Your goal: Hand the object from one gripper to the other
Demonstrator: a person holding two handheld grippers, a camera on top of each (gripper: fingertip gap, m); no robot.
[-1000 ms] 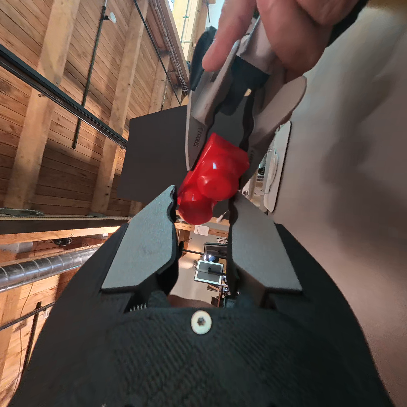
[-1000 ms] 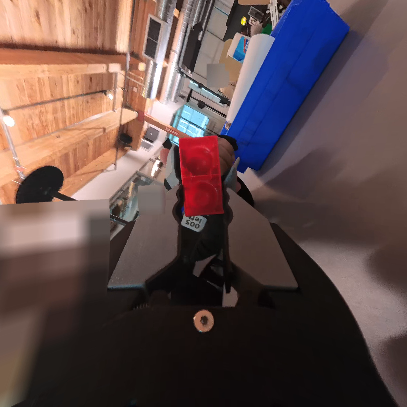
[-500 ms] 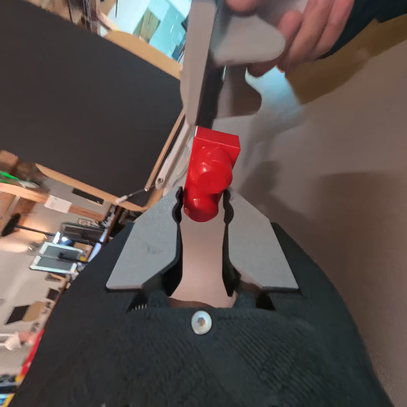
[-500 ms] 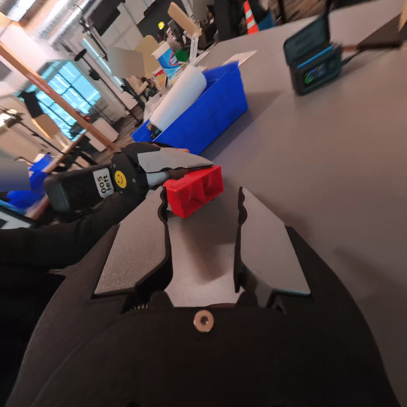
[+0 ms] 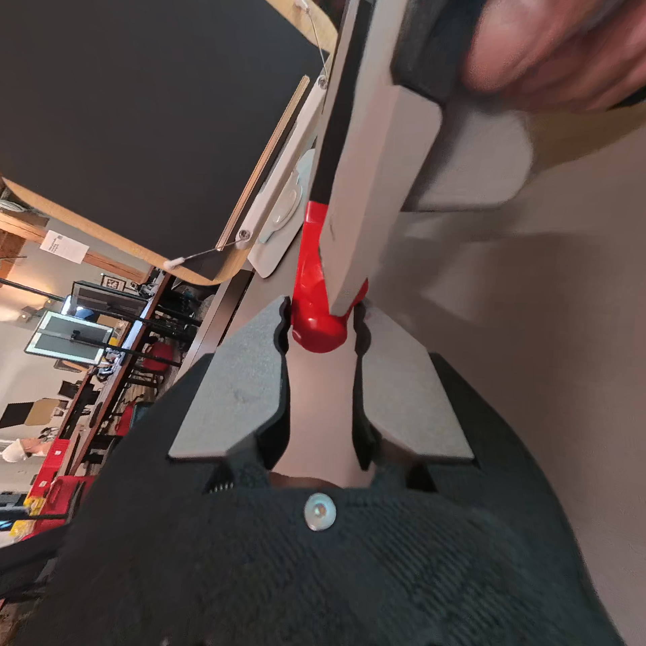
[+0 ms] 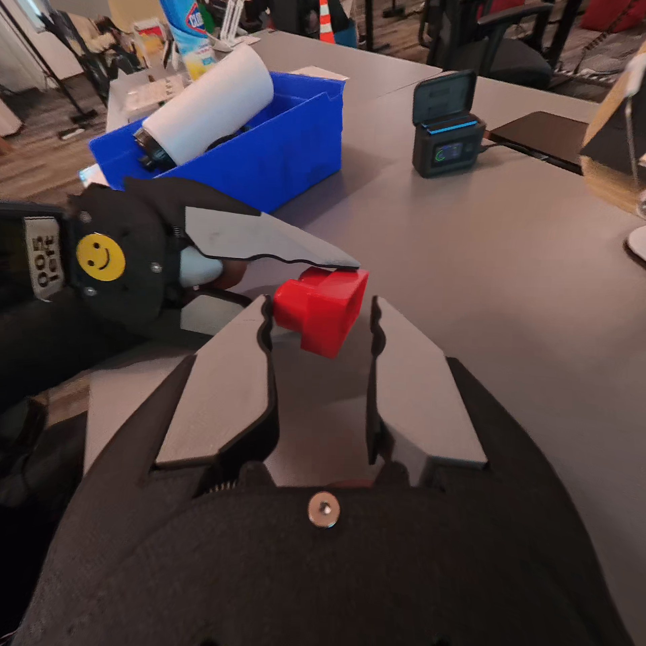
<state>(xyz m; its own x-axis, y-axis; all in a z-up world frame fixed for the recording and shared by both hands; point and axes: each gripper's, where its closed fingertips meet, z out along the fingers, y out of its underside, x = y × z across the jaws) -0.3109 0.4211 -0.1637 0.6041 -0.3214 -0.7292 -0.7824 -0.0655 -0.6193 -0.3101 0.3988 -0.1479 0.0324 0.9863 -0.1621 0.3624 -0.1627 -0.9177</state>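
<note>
A red two-stud brick sits between the fingertips of my left gripper, which is shut on it. In the right wrist view the brick hangs just above the grey table, with the left gripper's upper finger pressed on its top. My right gripper is open, its two tips flanking the brick closely on either side. In the left wrist view one of its fingers comes down from above and covers part of the brick. A hand holds that gripper.
A blue bin with a white roll stands behind the brick to the left. A black open case sits at the back right. A black board with a wooden edge stands beyond the grippers. Less than 4 cm separates the two grippers' tips. Left tips and right tips are each some 30 centimeters from the black open case.
One second ago my right gripper held the brick. My left gripper then shut on it and the right one opened. Both have since lowered toward the table, and the right tips now flank the brick.
</note>
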